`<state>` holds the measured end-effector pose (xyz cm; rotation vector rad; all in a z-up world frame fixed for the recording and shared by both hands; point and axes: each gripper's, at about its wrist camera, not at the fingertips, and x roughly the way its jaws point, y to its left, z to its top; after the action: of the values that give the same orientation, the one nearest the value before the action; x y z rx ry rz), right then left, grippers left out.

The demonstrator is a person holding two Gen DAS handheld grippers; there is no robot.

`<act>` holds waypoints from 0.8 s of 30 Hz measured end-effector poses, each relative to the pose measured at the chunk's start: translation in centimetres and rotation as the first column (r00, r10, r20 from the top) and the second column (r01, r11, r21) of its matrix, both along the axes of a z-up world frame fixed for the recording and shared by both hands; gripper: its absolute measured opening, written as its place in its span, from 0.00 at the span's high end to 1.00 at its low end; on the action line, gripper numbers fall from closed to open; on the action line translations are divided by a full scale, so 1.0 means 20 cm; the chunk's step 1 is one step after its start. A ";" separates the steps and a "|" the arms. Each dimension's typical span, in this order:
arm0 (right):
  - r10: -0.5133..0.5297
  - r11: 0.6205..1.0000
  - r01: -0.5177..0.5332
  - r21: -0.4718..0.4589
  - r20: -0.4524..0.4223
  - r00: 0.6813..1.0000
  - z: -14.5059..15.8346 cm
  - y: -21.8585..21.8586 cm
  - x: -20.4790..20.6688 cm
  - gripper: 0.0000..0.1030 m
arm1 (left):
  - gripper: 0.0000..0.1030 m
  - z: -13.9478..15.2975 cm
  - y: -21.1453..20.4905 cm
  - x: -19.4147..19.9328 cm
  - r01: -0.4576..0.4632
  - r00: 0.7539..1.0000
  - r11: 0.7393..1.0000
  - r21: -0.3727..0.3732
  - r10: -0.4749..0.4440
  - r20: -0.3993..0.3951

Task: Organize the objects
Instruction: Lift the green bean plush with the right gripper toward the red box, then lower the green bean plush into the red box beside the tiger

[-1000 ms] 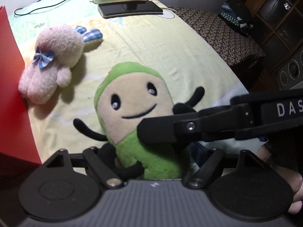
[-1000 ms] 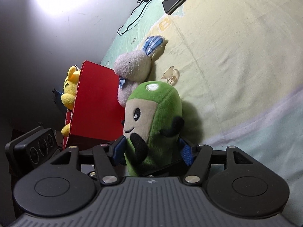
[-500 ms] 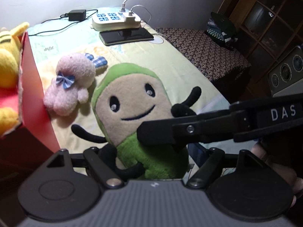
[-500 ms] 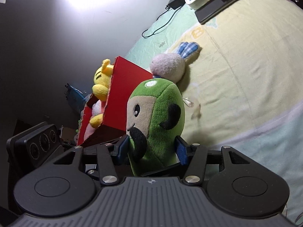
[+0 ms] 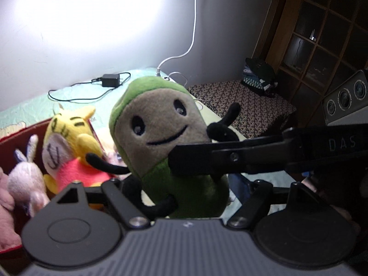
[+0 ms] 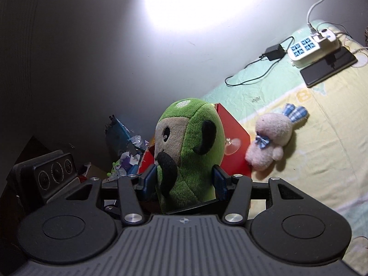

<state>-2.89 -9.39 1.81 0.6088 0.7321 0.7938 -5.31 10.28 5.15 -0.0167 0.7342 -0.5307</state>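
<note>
Both wrist views look closely, crosswise, at the green plush (image 5: 161, 138).

Pale grey wall (image 5: 57, 53) behind, washed out by one hard bright patch of light (image 6: 195, 2) high up. Dark wooden cabinet (image 5: 322, 36) with gridded glass doors off to the right. Below it, a low seat in dark patterned cloth (image 5: 241, 101) (folded clothes piled on top). Yellow-green sheeted bed (image 6: 322, 138) filling the right wrist view.

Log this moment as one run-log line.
held: green plush | by: right hand-held gripper, left hand-held gripper | near: red box | on bed: pink bunny
</note>
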 end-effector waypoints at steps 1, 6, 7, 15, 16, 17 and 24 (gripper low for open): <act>0.006 1.000 -0.006 0.002 0.014 1.000 0.01 0.03 0.00 0.47 | 0.23 0.02 0.03 -0.01 -0.010 1.000 1.000 0.000 0.010 0.012; 0.043 0.999 -0.044 0.019 0.074 0.996 0.05 0.20 0.02 0.47 | 0.23 0.07 0.21 -0.03 -0.068 0.996 0.998 0.006 0.067 0.052; 0.051 0.998 -0.053 0.022 0.080 0.996 0.05 0.24 0.03 0.47 | 0.23 0.08 0.25 -0.03 -0.081 0.995 0.997 0.009 0.080 0.054; 0.110 0.994 -0.108 -0.017 0.113 0.988 0.02 0.51 0.12 0.47 | 0.23 0.03 0.48 0.03 -0.168 0.985 0.986 0.018 0.168 0.038; 0.111 0.994 -0.109 -0.024 0.110 0.988 0.01 0.53 0.13 0.47 | 0.23 0.01 0.50 0.06 -0.177 0.984 0.984 0.018 0.176 0.030; 0.111 0.994 -0.108 -0.031 0.107 0.988 -0.01 0.56 0.14 0.47 | 0.23 -0.01 0.52 0.07 -0.184 0.983 0.983 0.016 0.184 0.020; 0.090 0.991 -0.080 -0.106 0.095 0.991 -0.10 0.70 0.22 0.47 | 0.25 -0.14 0.60 0.20 -0.222 0.974 0.975 0.018 0.223 -0.047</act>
<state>1.51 4.67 -0.16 0.4450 0.7066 0.8541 -1.39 22.35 2.30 -0.0998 0.7721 -0.3124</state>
